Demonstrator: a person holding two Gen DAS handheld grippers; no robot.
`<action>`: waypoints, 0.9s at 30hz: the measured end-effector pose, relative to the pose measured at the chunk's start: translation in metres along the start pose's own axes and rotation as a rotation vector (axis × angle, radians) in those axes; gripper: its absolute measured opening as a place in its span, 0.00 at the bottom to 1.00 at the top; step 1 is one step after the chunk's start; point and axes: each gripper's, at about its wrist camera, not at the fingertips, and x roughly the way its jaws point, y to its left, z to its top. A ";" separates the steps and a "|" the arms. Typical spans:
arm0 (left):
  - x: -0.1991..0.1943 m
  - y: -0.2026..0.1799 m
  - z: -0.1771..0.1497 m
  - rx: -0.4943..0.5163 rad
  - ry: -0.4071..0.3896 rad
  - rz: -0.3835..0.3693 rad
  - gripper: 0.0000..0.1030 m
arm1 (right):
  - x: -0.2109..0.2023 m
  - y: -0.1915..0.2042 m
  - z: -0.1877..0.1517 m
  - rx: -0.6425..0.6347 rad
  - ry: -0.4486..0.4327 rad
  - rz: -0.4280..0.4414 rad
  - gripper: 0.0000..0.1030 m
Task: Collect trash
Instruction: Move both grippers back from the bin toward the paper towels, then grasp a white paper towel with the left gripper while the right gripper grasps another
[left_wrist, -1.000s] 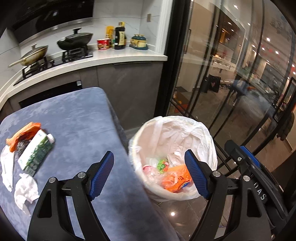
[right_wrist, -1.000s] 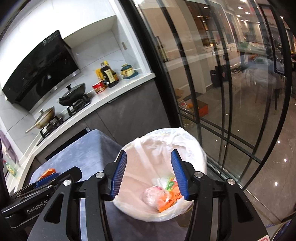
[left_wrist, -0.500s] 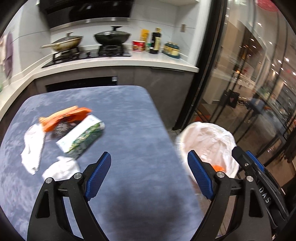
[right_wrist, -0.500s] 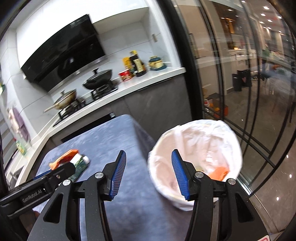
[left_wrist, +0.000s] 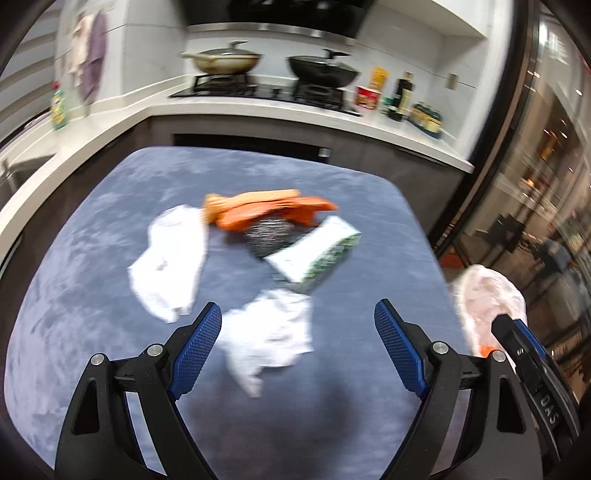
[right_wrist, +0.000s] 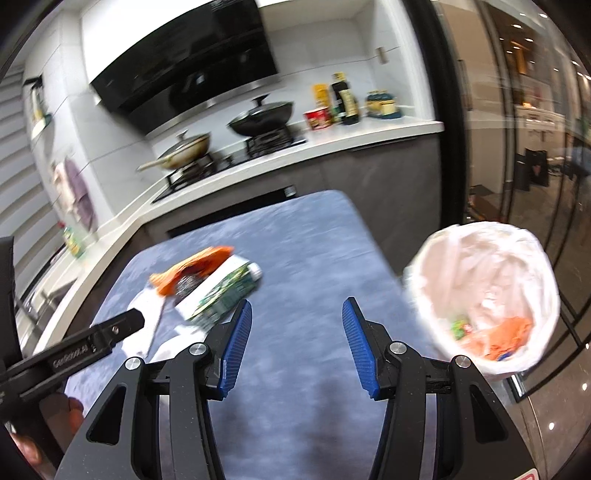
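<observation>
Trash — crumpled white tissue (left_wrist: 271, 332), orange plastic wrapper (left_wrist: 266, 210), green-and-white carton (left_wrist: 314, 254) — is being framed mid-frame on the blue-grey tablecloth (left_wrist: 110, 258); left gripper (left_wrist: 297, 347) and right gripper (right_wrist: 297, 347) are being held wide open, empty, beside the white-lined bin (right_wrist: 487, 295), right.

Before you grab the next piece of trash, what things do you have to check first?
1. Left gripper open and empty: ok, jaws wide apart, nothing between them.
2. Right gripper open and empty: ok.
3. Trash left on the blue table: ok, a crumpled tissue, a flat white paper, an orange wrapper and a green-and-white carton.
4. Nearest piece lined up: ok, the crumpled tissue lies just ahead of the left gripper.
5. Trash bin open with room: ok, liner open, only a few pieces at the bottom.
6. Whether the carton is empty: cannot tell.
</observation>
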 end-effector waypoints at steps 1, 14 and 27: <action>0.000 0.012 0.000 -0.017 0.001 0.012 0.78 | 0.004 0.009 -0.002 -0.012 0.008 0.009 0.49; 0.021 0.118 0.002 -0.150 0.031 0.100 0.79 | 0.060 0.116 -0.039 -0.157 0.140 0.112 0.52; 0.085 0.146 0.014 -0.145 0.098 0.120 0.88 | 0.119 0.155 -0.066 -0.222 0.253 0.120 0.54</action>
